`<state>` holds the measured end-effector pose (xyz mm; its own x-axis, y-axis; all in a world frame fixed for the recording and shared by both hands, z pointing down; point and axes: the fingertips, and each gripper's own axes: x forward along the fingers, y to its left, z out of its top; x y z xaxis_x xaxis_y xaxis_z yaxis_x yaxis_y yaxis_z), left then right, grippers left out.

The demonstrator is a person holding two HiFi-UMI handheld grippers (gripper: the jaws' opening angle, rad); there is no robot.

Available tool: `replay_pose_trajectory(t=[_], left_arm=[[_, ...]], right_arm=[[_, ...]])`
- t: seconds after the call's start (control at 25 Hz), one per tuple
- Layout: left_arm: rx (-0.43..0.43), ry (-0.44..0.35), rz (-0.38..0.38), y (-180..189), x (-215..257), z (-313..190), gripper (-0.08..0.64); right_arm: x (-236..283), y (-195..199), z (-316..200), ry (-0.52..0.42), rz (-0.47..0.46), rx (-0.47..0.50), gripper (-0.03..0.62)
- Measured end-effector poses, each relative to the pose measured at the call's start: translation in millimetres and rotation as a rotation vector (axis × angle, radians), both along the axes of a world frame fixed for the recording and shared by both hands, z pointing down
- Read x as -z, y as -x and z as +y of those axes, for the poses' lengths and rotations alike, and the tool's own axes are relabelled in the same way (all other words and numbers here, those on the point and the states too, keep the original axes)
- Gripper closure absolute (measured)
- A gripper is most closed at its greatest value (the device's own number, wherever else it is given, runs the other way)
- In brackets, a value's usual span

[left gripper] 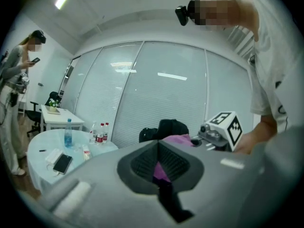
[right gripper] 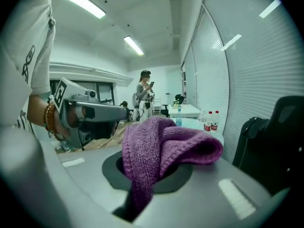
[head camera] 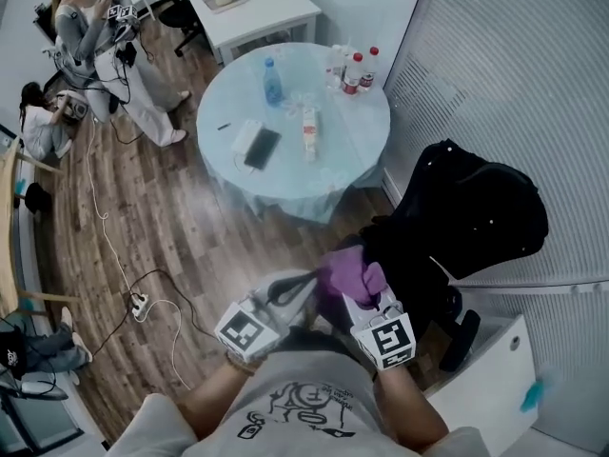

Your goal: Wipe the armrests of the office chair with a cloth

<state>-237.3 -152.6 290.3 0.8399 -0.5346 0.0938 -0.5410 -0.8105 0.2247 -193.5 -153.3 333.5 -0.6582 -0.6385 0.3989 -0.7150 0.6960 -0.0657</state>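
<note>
Purple knit cloth (right gripper: 161, 146) hangs bunched from the right gripper (head camera: 354, 291), whose fingers pinch it; a fold drapes over them. It is held in the air just left of the black chair (head camera: 466, 222) and clear of it. The left gripper (head camera: 303, 287) sits on the side of the cloth away from the chair, close against it. Its fingers (left gripper: 142, 163) are pressed nearly together, with a strip of the cloth between their ribbed pads.

Nothing stands between the cloth and the chair. One dark armrest (head camera: 463, 339) juts out at the chair's near side, next to a white cabinet (head camera: 485, 369). Beyond the chair's far-left side is a round glass surface (head camera: 352, 150). On it are a blue-capped bottle (head camera: 272, 82), red-labelled bottles (head camera: 354, 72), a dark phone (head camera: 262, 148) and a small carton (head camera: 309, 133). A white desk (head camera: 271, 12) stands farther off, and a cable (head camera: 140, 303) trails over the wood floor well left of the chair. A standing person (head camera: 105, 41) looks at a phone far from the chair.

The bottle labels are too small to read. Each gripper's cube shows black-and-white square markers, and the shirt print cannot be read.
</note>
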Motion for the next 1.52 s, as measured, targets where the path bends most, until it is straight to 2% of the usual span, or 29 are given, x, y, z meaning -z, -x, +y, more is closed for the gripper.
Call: replay_pose_trajectory(t=[0.16,0.32,0.48,0.76,1.52], left_arm=[[-0.008,-0.038,0.018,-6.1,40.0,7.7,0.558],[-0.029,-0.078,0.021,-13.1,71.9,19.9,0.558],[-0.046,-0.106,0.058,-19.1,102.1,32.0,0.558],[-0.072,-0.144,0.054,-25.5,133.8,52.0,0.558],[-0.057,-0.148,0.075,-24.1,148.0,52.0,0.558]], right_arm=[[45.4,-3.7,7.0,-0.067,-0.030,-0.006,0.563],[83.8,-9.8,19.1,-0.092,-0.064,-0.031,0.563],[121.5,-10.8,35.6,-0.131,-0.096,-0.032,0.563],[176.9,-15.2,54.4,-0.223,-0.122,-0.041,0.563],[187.4,-15.7,51.2,-0.246,-0.136,-0.057,0.563]])
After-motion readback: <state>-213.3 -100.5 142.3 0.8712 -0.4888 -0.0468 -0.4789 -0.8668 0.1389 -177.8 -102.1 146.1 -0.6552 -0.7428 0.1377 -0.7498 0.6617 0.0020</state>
